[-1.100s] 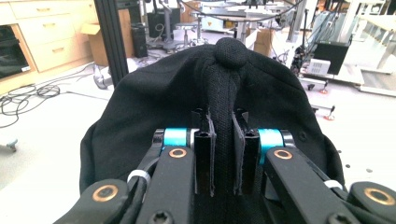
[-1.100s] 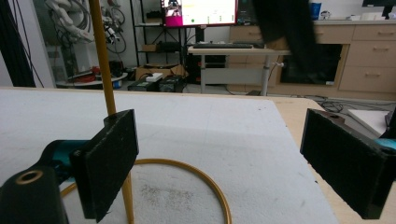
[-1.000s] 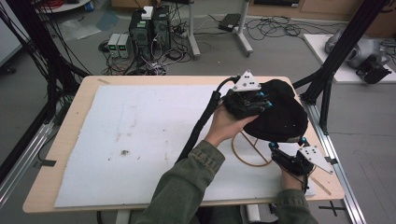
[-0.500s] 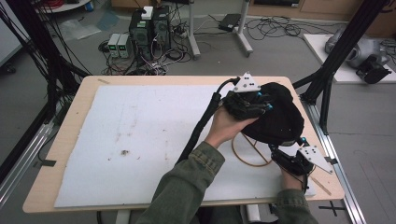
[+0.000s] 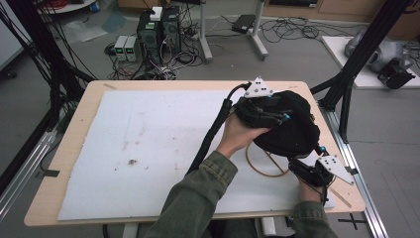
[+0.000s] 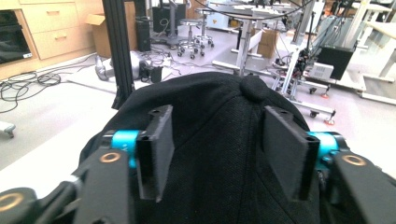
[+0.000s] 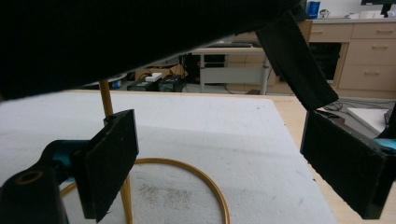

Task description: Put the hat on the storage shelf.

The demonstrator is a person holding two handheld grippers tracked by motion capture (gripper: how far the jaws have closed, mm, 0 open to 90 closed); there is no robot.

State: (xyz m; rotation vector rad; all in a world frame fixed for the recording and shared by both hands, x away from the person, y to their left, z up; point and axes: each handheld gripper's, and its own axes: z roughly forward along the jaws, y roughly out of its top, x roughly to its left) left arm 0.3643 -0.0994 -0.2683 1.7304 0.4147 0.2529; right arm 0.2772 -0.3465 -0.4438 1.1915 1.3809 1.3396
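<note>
**Black cap going onto its gold stand**

A wooden tabletop with a white sheet is standing in a busy workroom. A black cap is sitting on a thin gold wire stand near the right edge. The left hand-held gripper has just been opening, and its jaws are standing apart around the cap's top without pressing on it. The right hand-held gripper is waiting open under the cap's rim. The hanging looks nearly done; pulling away is left. No writing can be read.
</note>
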